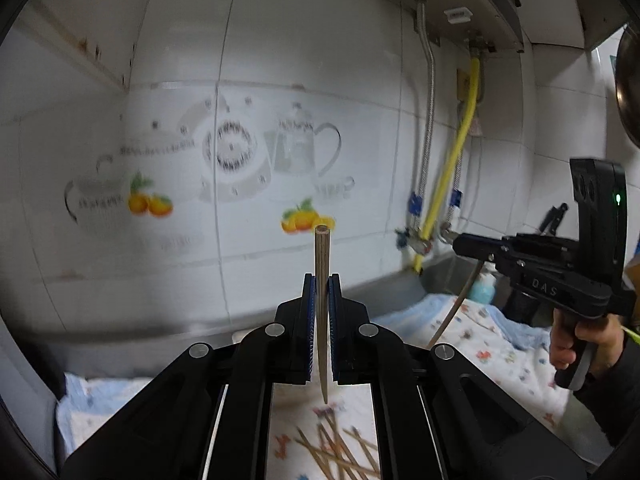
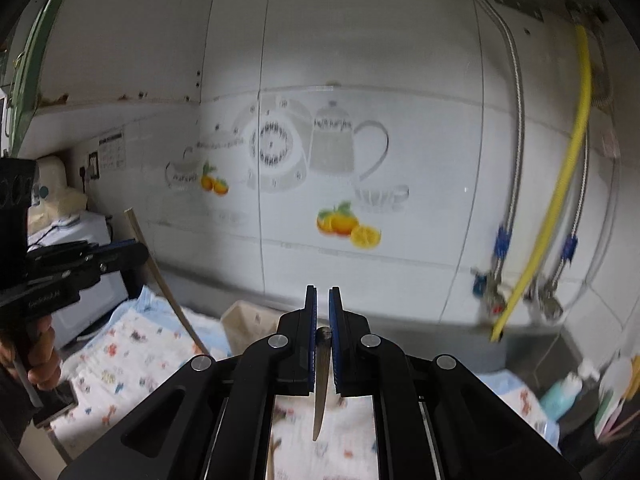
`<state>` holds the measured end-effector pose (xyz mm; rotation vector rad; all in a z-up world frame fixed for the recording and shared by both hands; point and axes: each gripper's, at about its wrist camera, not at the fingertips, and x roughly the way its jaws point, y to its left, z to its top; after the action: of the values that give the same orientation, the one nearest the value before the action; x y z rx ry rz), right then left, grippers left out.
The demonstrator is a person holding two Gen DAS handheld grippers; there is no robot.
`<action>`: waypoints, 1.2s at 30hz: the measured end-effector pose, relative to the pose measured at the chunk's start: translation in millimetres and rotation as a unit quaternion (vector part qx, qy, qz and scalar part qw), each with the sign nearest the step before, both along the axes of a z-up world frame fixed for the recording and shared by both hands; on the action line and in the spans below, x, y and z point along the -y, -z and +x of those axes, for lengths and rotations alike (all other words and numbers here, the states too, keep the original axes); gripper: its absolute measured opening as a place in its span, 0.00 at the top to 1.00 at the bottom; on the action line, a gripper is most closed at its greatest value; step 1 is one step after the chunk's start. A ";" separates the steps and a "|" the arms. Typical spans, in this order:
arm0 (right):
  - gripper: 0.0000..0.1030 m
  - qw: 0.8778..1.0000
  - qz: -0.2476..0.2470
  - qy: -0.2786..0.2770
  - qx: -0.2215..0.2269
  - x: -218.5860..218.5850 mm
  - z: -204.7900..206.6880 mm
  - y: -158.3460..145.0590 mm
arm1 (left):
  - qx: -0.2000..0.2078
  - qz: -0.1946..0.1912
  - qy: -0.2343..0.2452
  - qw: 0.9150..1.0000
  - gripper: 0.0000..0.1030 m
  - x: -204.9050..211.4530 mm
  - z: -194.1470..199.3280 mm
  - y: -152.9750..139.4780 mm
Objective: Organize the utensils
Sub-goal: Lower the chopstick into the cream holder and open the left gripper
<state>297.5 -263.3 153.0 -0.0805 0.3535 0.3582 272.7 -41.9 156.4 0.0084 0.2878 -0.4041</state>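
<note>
Above the bench (image 1: pixel 400 280), spread with a printed cloth (image 1: pixel 500 344), both grippers hang in front of the tiled wall (image 1: pixel 280 60), each carrying one chopstick. The left gripper (image 1: pixel 322 292) has its fingers (image 1: pixel 308 320) clamped tight on a wooden chopstick (image 1: pixel 321 264) that stands nearly upright, thick end up, tip below the fingers. The right gripper (image 2: pixel 323 304) is likewise fully closed on a chopstick (image 2: pixel 320 400), its end seated deep between the pads and its tip hanging down.

To do this step well, I would keep both grips firm, carry the sticks level and slowly so they cannot pivot, and lower them tip first into the pale tub (image 2: pixel 240 320) at the far edge of the cloth, if that is the holder.

Count: two grippers, two held chopsticks, one tub, and a loose pile (image 1: pixel 340 452) on the cloth below, too blurred to number.
</note>
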 end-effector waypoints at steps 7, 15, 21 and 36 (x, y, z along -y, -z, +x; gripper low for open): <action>0.94 0.999 0.005 0.005 0.032 -10.9 37.8 -31.4 | 0.046 0.007 -0.027 0.999 0.95 0.1 15.1 -26.3; 0.94 0.999 -0.003 0.010 0.038 -28.9 76.4 -32.6 | 0.081 0.015 -0.059 0.995 0.95 3.3 42.8 -29.1; 0.94 1.000 -0.008 0.008 0.021 -36.6 99.8 -11.5 | 0.075 0.012 -0.072 0.995 0.95 2.0 65.6 -10.2; 0.94 1.000 -0.013 0.005 -0.028 -34.9 116.1 35.3 | -0.009 0.005 -0.080 0.997 0.94 -10.4 110.4 42.7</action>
<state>413.6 -228.4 117.7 -0.0943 0.4143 0.3468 383.1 -31.5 113.7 -0.0086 0.3056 -0.2439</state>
